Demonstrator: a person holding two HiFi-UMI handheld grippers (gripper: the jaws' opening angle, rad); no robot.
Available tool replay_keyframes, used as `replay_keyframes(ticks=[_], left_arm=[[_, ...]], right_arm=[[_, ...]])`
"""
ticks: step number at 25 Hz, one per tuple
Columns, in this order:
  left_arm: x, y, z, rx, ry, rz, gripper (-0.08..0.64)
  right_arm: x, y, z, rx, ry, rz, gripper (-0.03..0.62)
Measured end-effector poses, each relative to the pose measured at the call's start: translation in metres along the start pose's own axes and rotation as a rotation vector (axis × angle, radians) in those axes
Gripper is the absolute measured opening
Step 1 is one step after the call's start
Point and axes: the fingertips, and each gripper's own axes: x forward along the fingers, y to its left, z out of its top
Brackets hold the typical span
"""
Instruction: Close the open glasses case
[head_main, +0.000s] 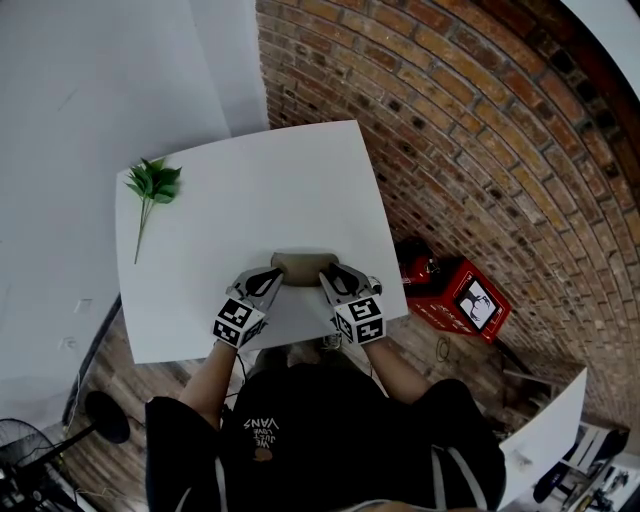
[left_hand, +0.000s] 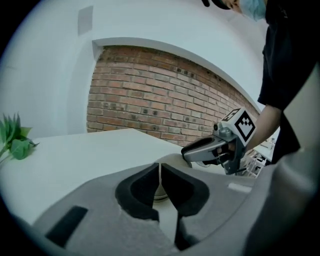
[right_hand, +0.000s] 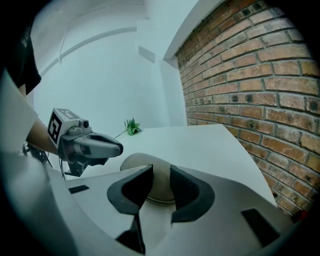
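A green sprig (head_main: 152, 185) is seen at the upper left of the table (head_main: 240, 200). Lower down, the left gripper (head_main: 266, 280) is shut tight, with nothing held. The glasses case (head_main: 303, 265) is found beside it, at the middle. The right gripper (head_main: 338, 280) is set partly apart, the case seen in its gap, seemingly not squeezed. The lid looks nearly down, so it should be pressed evenly. Jaws are shown only by the gripper views; the red box (head_main: 455, 297) at right, only by the head view.

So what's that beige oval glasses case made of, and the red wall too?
The beige oval glasses case looks like matte faux leather or fabric over a hard shell: dull, smooth, holding a domed shape. The red wall is rough brick, with pale mortar lines between blocks.
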Motion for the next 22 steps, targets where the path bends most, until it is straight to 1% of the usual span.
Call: replay_keyframes(ticks=[3,6,10,13,18,22], left_arm=[[0.002,0.003,-0.008,-0.002,0.021,0.032,0.012],[0.006,0.003,-0.019,0.019,0.065,0.049,0.009],[0.007,0.003,-0.024,0.002,0.061,0.073,0.008],[0.008,0.002,-0.024,0.028,0.074,0.087,0.008],[0.01,0.003,-0.024,0.036,0.133,0.133,0.008],[0.011,0.003,-0.026,0.034,0.179,0.137,0.009]], right_arm=[[0.0,0.0,0.0,-0.005,0.001,-0.002,0.109],[0.0,0.0,0.0,-0.007,0.002,-0.003,0.109],[0.001,0.001,0.0,-0.01,0.001,0.001,0.109],[0.001,0.001,-0.001,-0.016,0.003,-0.001,0.109],[0.002,0.001,0.0,-0.047,0.014,-0.009,0.106],[0.002,0.002,-0.001,-0.058,0.024,-0.004,0.105]])
